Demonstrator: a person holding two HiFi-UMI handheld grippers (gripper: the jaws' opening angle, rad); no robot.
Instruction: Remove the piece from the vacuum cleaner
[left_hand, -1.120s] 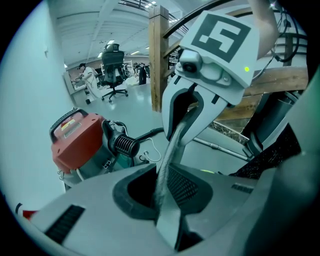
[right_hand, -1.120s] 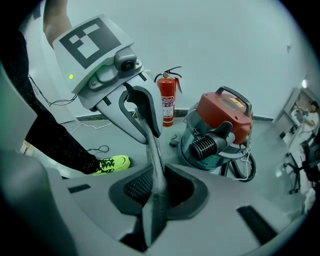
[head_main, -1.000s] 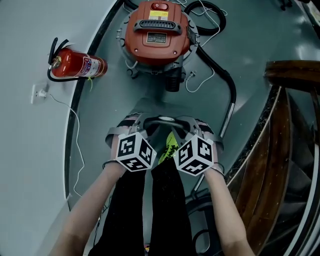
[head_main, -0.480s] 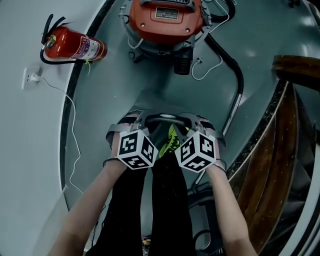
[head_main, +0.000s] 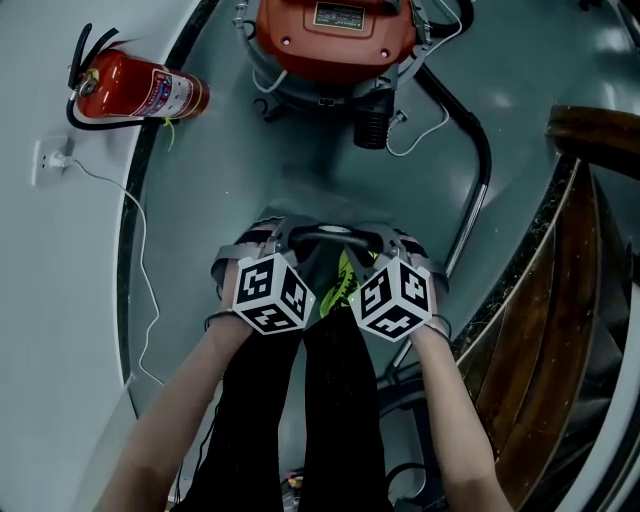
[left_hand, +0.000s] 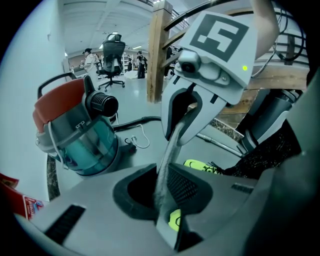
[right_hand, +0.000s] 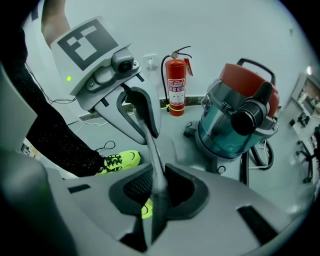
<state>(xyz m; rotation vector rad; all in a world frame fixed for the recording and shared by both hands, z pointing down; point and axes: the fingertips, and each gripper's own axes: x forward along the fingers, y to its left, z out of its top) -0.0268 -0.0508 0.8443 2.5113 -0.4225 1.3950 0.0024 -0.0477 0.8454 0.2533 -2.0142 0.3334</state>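
The vacuum cleaner (head_main: 335, 30), with a red lid and a teal see-through drum, stands on the grey floor at the top of the head view; it also shows in the left gripper view (left_hand: 75, 130) and the right gripper view (right_hand: 240, 120). A thin grey curved piece (head_main: 320, 236) hangs well clear of it, above the person's legs. My left gripper (head_main: 285, 240) is shut on one end of the piece (left_hand: 167, 150). Facing it, my right gripper (head_main: 385, 242) is shut on the other end (right_hand: 150, 145). My left gripper's own jaws (left_hand: 162, 200) and my right gripper's own jaws (right_hand: 155, 200) each pinch the strip edge-on.
A red fire extinguisher (head_main: 135, 88) lies by the pale wall, near a socket (head_main: 45, 160) with a white cable. The vacuum's black hose (head_main: 470, 130) runs into a metal wand (head_main: 468, 235). A wooden stair rail (head_main: 590, 130) stands at right. A yellow-green shoe (head_main: 343, 280) is below the piece.
The vacuum cleaner and the fire extinguisher have slid toward the top of the head view. Both grippers keep their hold on the piece, now farther from the vacuum.
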